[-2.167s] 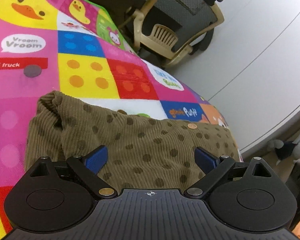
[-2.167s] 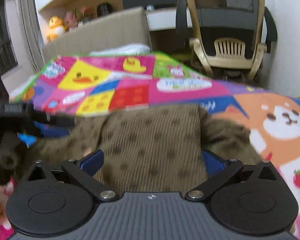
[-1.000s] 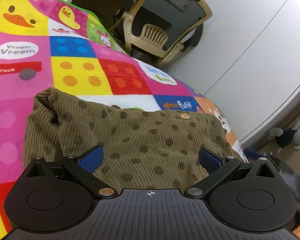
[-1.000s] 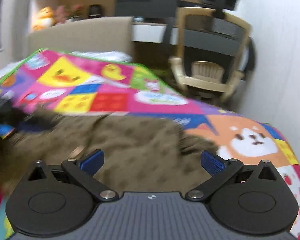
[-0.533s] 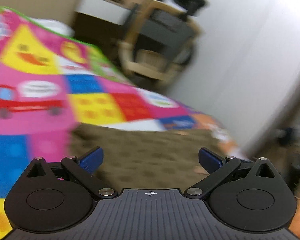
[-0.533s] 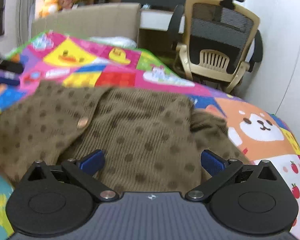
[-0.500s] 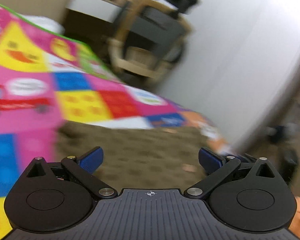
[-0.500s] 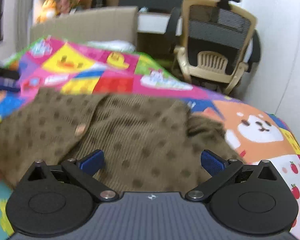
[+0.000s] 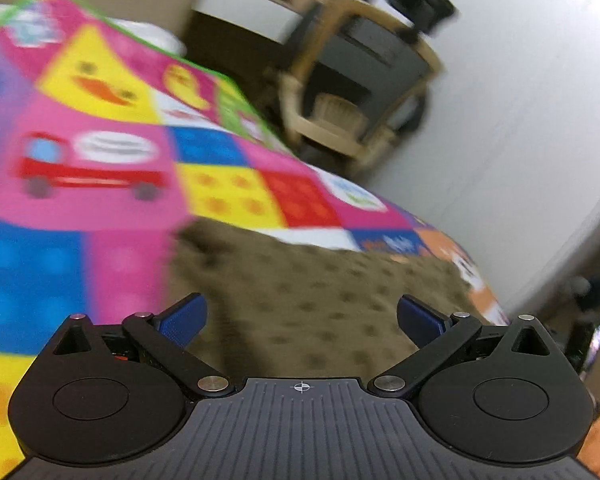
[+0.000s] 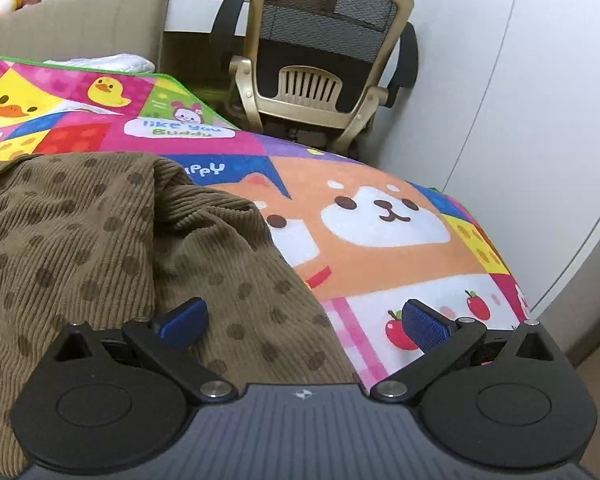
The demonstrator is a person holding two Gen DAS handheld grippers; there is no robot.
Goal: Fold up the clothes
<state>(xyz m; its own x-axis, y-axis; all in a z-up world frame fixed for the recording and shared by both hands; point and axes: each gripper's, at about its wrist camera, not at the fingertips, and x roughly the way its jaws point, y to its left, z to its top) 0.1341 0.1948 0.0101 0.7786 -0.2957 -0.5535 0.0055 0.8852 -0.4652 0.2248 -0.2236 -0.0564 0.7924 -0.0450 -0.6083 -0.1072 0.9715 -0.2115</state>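
Garment (image 10: pixel 80 240) spread sideways, both grippers agape

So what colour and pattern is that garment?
Olive-brown ribbed corduroy garment with darker brown polka dots, clearest in the right wrist view.

The brown dotted garment (image 10: pixel 100 248) is soft ribbed cloth, the bright play mat (image 10: pixel 380 248) looks smooth and a bit fuzzy, and the chair (image 10: pixel 320 40) has shiny tan plastic and black mesh.

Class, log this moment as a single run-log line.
left gripper: open | right gripper: open | brown dotted garment: partly folded on play mat, ungripped
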